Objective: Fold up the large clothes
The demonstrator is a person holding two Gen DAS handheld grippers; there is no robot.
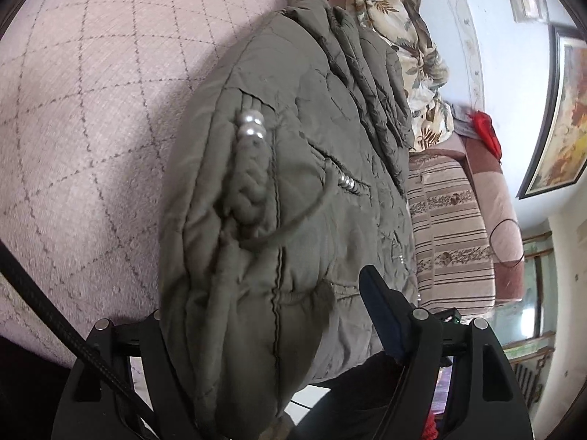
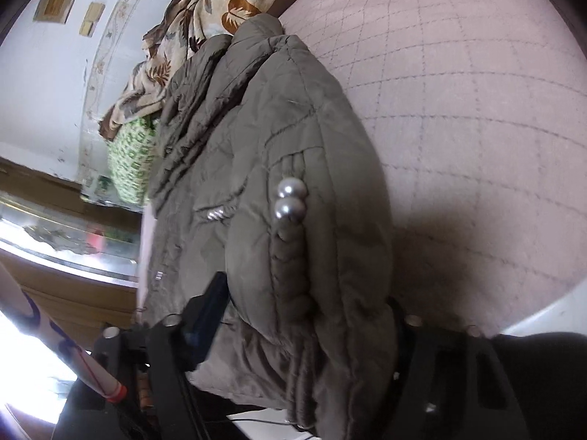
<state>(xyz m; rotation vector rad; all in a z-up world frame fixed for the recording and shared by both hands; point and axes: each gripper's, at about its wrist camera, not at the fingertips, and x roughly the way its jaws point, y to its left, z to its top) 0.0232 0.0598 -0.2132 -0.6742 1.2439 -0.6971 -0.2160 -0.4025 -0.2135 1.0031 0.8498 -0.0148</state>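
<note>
An olive-green padded jacket (image 1: 301,154) with pearl beads (image 1: 251,124) and a braided trim lies bunched and folded on a pink quilted bed cover (image 1: 80,117). My left gripper (image 1: 271,315) is shut on the jacket's near edge; thick fabric fills the space between its fingers (image 1: 381,308). In the right wrist view the same jacket (image 2: 293,190) with its pearls (image 2: 291,198) fills the centre. My right gripper (image 2: 304,315) is shut on its near edge, one blue-padded finger (image 2: 209,308) showing at the left, the other hidden under fabric.
A leaf-print cloth (image 1: 411,47) lies past the jacket's collar, beside a green patterned bag (image 2: 132,161). A striped cushion (image 1: 451,227) and pink sofa arm (image 1: 506,220) stand at the right. A framed picture (image 1: 565,117) hangs on the wall. A glass cabinet (image 2: 62,234) stands left.
</note>
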